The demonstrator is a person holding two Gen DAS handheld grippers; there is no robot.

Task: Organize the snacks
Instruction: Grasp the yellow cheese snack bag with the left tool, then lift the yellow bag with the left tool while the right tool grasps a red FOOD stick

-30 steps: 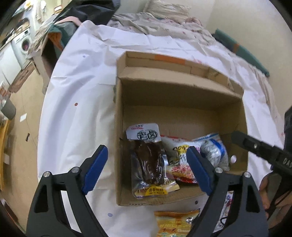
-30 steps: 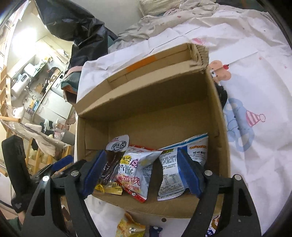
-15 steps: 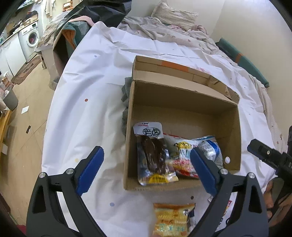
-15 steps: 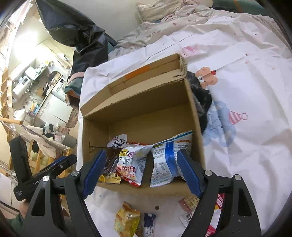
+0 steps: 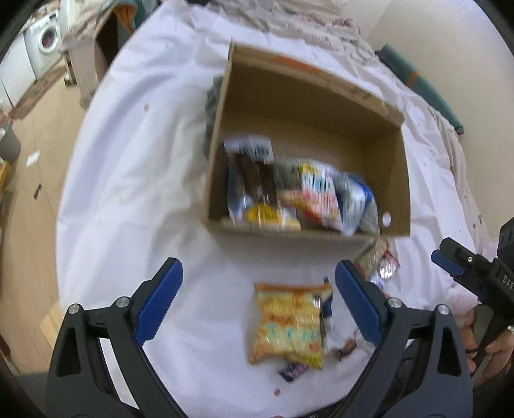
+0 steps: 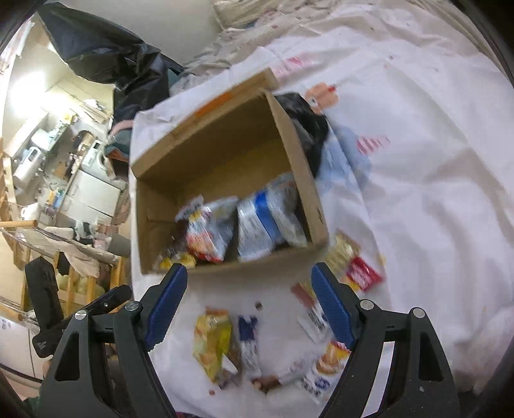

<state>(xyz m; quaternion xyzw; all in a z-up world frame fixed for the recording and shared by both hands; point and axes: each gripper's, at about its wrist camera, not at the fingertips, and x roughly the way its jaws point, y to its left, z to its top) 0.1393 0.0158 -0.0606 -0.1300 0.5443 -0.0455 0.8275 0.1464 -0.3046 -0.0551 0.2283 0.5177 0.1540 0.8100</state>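
An open cardboard box (image 5: 308,106) (image 6: 221,135) sits on the white sheet and holds three snack packets: a dark meat packet (image 5: 253,180), a red-and-white bag (image 5: 316,196) (image 6: 208,228) and a blue-and-white bag (image 5: 356,199) (image 6: 266,222). Loose snacks lie in front of the box: a yellow-orange bag (image 5: 289,324) (image 6: 212,344), a dark blue bar (image 6: 249,340), a red packet (image 6: 363,273) and small wrappers. My left gripper (image 5: 258,304) is open and empty above the yellow bag. My right gripper (image 6: 249,310) is open and empty above the loose snacks.
The white sheet (image 5: 135,167) covers a bed; its left edge drops to a wooden floor. A black cloth (image 6: 305,128) lies behind the box's right wall. Rumpled bedding (image 5: 289,13) lies at the far end. The right gripper (image 5: 465,270) shows in the left wrist view.
Both grippers have pulled back from the box towards me, open and empty. The loose snacks in front of the box have come into view.
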